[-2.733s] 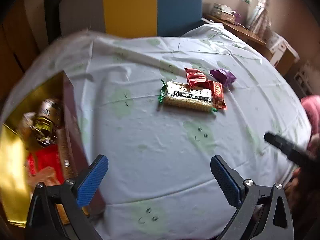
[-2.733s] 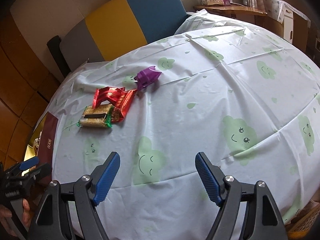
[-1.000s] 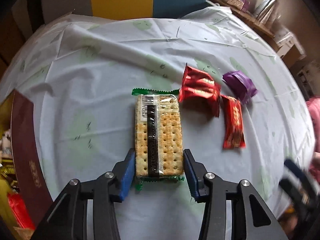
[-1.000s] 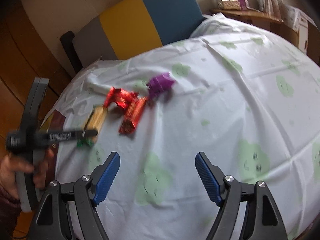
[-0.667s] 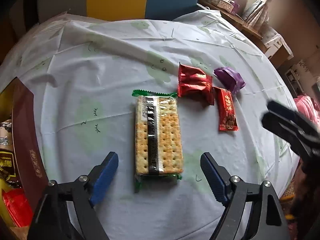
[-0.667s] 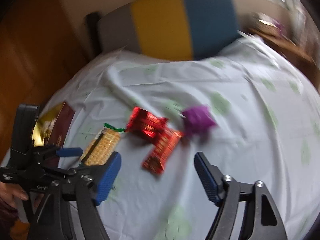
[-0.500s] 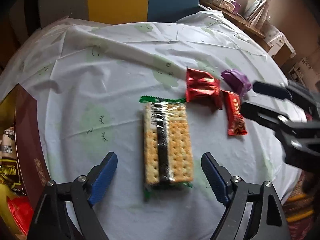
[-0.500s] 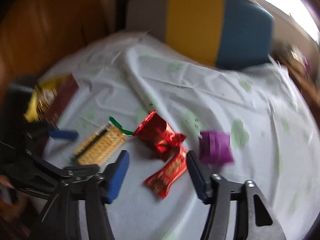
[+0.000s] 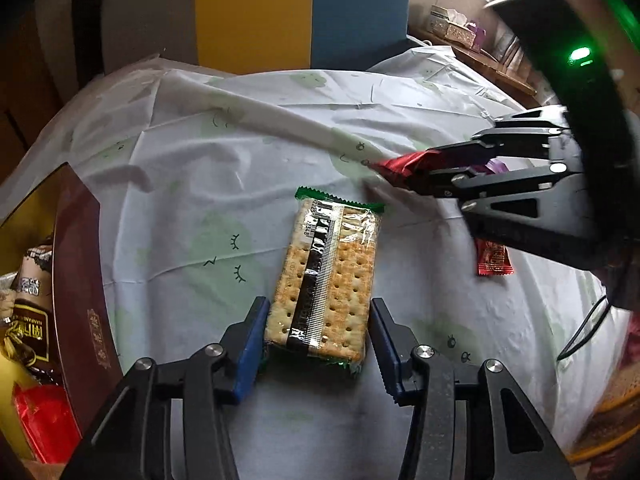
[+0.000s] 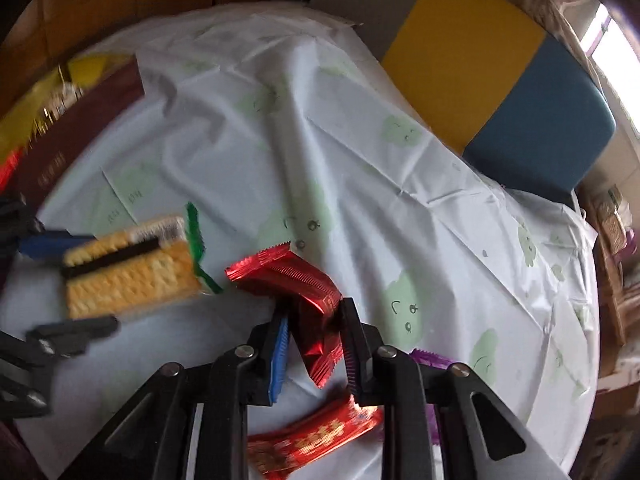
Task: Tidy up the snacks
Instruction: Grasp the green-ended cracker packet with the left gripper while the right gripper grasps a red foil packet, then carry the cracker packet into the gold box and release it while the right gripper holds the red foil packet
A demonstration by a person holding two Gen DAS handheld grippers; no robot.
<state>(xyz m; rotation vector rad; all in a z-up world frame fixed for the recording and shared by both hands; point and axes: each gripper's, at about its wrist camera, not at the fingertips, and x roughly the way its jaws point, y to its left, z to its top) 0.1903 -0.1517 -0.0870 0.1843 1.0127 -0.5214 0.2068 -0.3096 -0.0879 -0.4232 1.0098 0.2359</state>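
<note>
Since half a second ago your right claw (image 10: 314,344) has swung in over the snacks and your left claw (image 9: 316,344) has narrowed from wide spread onto the crackers (image 9: 326,280).

Largest first. The table (image 9: 180,184) wears a white cloth with green faces. At its left edge sits the open box (image 9: 80,280), maroon-walled, gold inside, with wrapped snacks in it. A yellow and blue chair (image 9: 300,16) stands behind the table.

The crackers lie flat mid-table, green-sealed end pointing away from you. Your left claw's jaws are closing, one at each long side of the pack's near end; you are touching or all but touching it.

The red pack (image 10: 296,280) lies just right of the crackers. Your right claw's jaws are closing and pinch its crumpled near end, which has lifted.

The red bar (image 10: 316,436) lies flat under your right claw. The purple snack (image 10: 430,360) peeks out beside the claw's right finger, mostly hidden.
</note>
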